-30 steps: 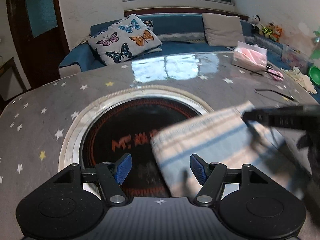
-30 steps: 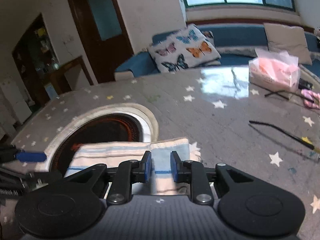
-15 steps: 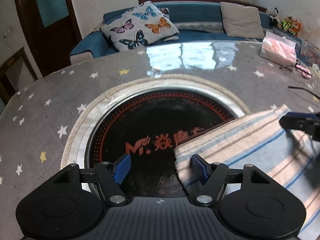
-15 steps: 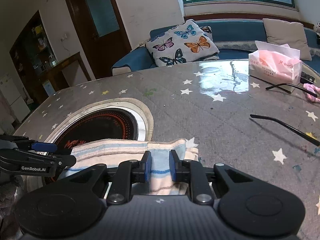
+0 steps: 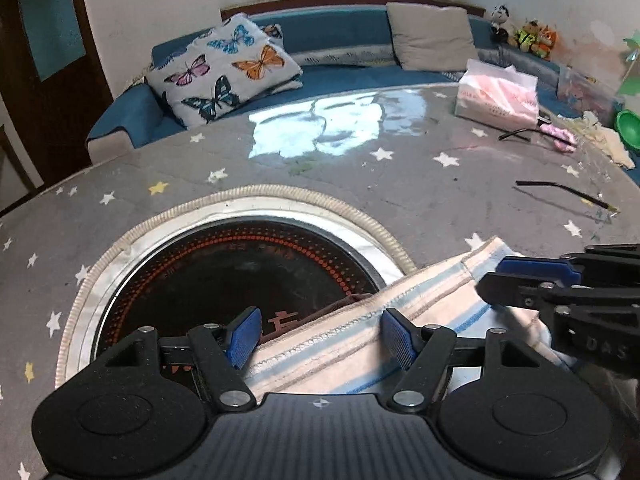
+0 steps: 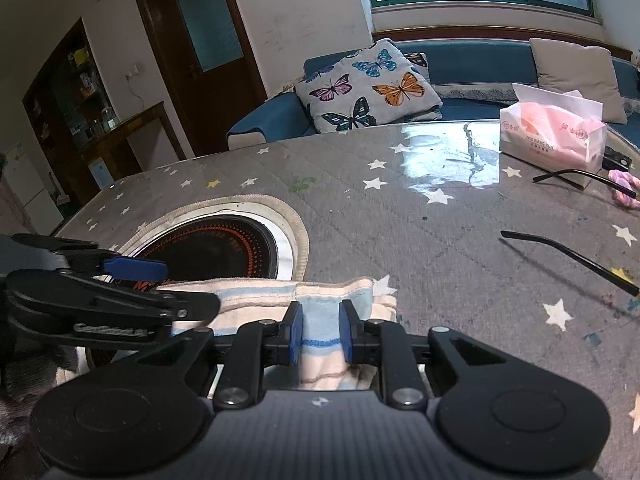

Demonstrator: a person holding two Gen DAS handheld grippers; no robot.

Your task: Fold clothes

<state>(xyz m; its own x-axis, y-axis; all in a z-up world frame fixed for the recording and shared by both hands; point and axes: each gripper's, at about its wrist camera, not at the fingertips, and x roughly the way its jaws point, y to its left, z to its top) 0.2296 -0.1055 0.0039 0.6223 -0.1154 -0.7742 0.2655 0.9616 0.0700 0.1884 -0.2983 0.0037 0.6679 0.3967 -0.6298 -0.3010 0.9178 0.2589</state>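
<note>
Now right gripper (image 6: 320,332) pinching striped cloth (image 6: 320,320), left gripper (image 5: 320,338) spread wide — straddling hem.

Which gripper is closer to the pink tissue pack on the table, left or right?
Right. The right gripper, shut on the striped cloth, sits on the side toward the tissue pack; the left gripper is farther, over the black round inset.
</note>
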